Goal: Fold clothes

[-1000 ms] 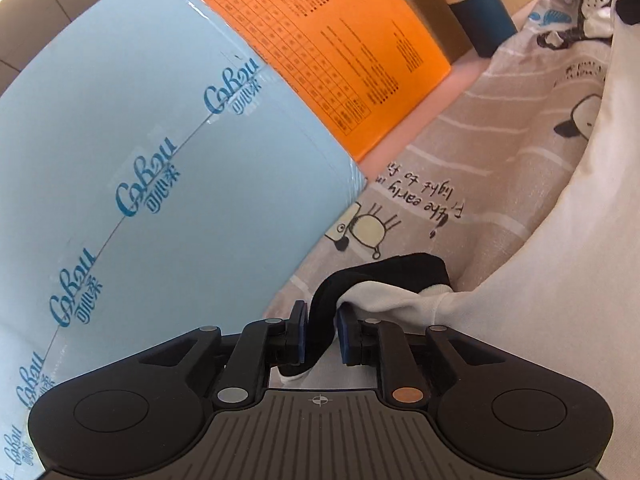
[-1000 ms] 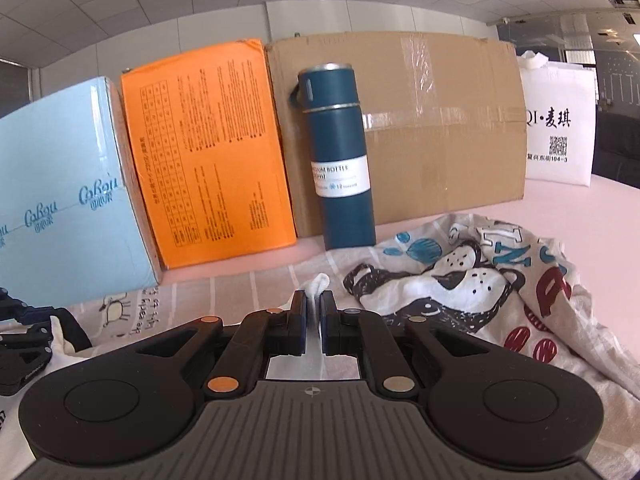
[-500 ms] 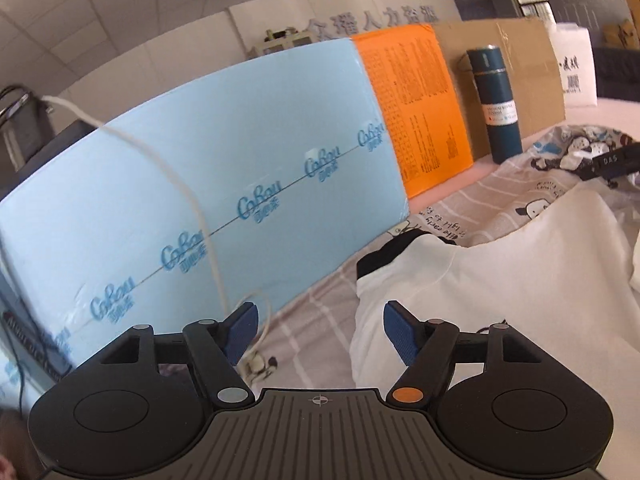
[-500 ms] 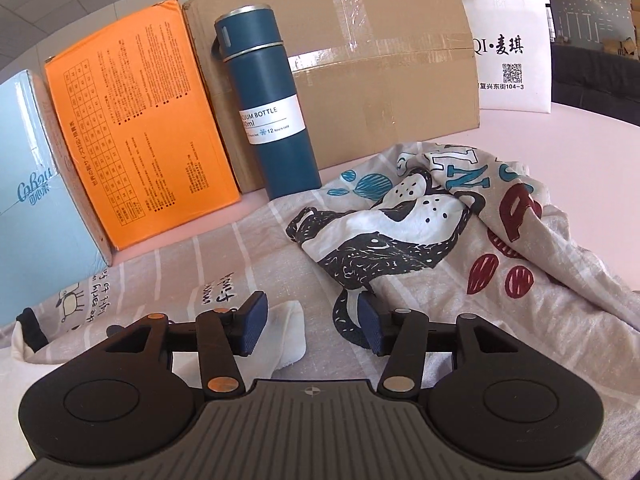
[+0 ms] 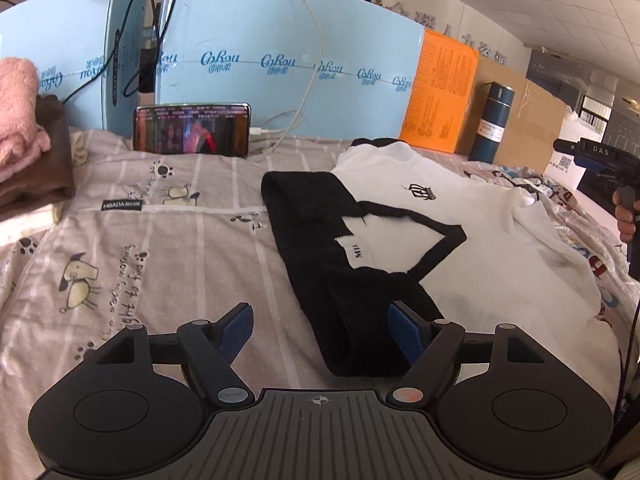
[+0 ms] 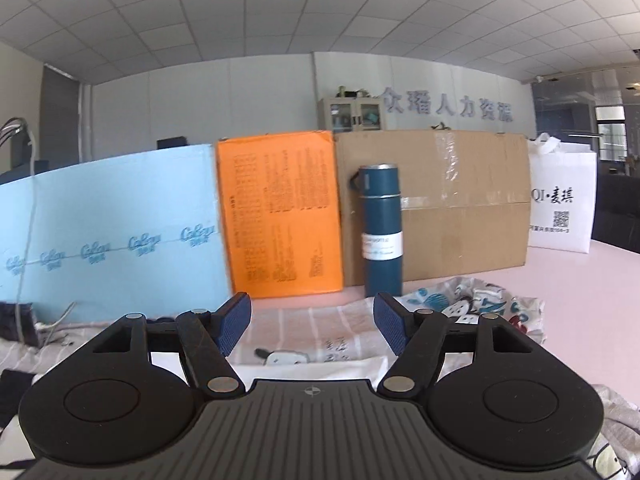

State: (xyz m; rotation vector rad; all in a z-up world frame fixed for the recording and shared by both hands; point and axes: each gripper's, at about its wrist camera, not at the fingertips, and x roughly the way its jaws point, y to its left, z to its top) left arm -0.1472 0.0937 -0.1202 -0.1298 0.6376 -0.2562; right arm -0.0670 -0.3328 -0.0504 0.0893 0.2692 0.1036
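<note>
The left tool (image 5: 320, 326) is spread wide and holds nothing; it hangs over the near end of a black sleeve (image 5: 320, 248) that belongs to a white T-shirt (image 5: 480, 248) with black trim. The shirt lies flat on a grey striped sheet (image 5: 152, 248) printed with cartoon dogs, its collar label facing up. A phone (image 5: 192, 130) leans against the light-blue foam board (image 5: 280, 40), with a white cable (image 5: 308, 60) plugged into it. Folded pink and brown towels (image 5: 24, 136) sit at far left. The right tool (image 6: 312, 322) is also wide apart and empty, raised above the shirt's white edge (image 6: 304, 368), facing a dark blue vacuum bottle (image 6: 380, 232), an orange sheet (image 6: 280, 216), a cardboard box (image 6: 460, 208) and a white bag (image 6: 560, 200) on the pink table (image 6: 580, 280)
</note>
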